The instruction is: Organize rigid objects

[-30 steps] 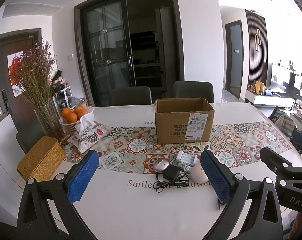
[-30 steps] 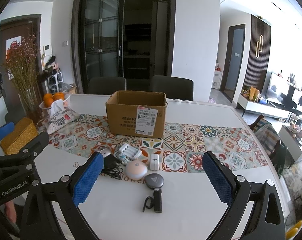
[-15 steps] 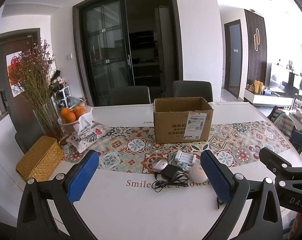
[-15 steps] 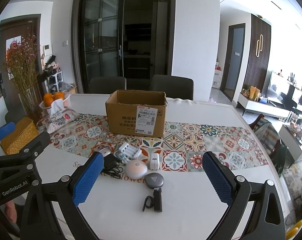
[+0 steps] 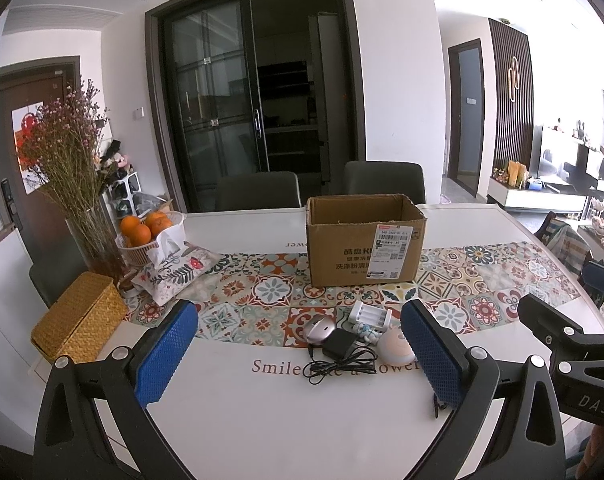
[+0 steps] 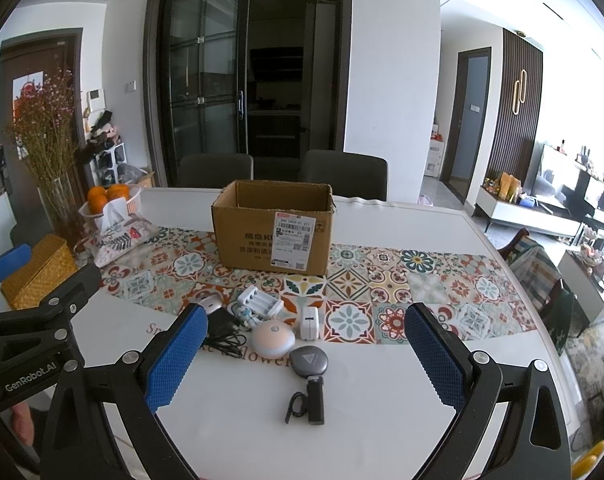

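Note:
An open cardboard box (image 5: 364,240) (image 6: 275,226) stands on the patterned runner. In front of it lie a silver mouse (image 5: 320,327), a black adapter with cable (image 5: 338,350), a white battery charger (image 5: 369,314) (image 6: 259,300), a round white-pink gadget (image 6: 272,338), a white plug (image 6: 310,322), a grey round device (image 6: 308,361) and a small black stick device (image 6: 315,400). My left gripper (image 5: 297,354) is open and empty, near the mouse and adapter. My right gripper (image 6: 302,356) is open and empty, around the grey device's spot but above the table.
At the left stand a vase of dried flowers (image 5: 67,168), a basket of oranges (image 5: 145,232), a floral tissue pouch (image 5: 177,272) and a woven yellow box (image 5: 79,322). Two dark chairs (image 5: 384,182) stand behind the white table (image 5: 261,420).
Both views shift only slightly; the objects sit a touch lower and closer. Both grippers stay open and nothing on the table has moved.

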The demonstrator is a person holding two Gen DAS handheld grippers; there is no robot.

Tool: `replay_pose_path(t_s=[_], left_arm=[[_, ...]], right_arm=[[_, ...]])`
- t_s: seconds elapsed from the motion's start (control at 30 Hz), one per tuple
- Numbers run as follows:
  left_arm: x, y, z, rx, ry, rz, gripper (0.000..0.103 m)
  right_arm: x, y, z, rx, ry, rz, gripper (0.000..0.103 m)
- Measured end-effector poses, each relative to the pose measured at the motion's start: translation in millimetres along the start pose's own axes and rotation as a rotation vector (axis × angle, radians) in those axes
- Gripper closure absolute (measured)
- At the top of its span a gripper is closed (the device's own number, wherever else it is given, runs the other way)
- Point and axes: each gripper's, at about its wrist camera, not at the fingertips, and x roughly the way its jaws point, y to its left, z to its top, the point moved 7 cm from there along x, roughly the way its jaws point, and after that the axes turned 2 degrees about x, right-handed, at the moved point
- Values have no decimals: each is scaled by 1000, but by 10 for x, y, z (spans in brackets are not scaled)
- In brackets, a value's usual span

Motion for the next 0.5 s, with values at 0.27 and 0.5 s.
replay_pose_path(t_s=[0.27, 0.5], left_arm=[[5, -21, 2, 3, -3, -4, 0], [17, -27, -6, 2, 2, -7, 0]], right_arm=[[23, 59, -21, 1, 0, -1, 4], [22, 54, -25, 1, 2, 1, 4]])
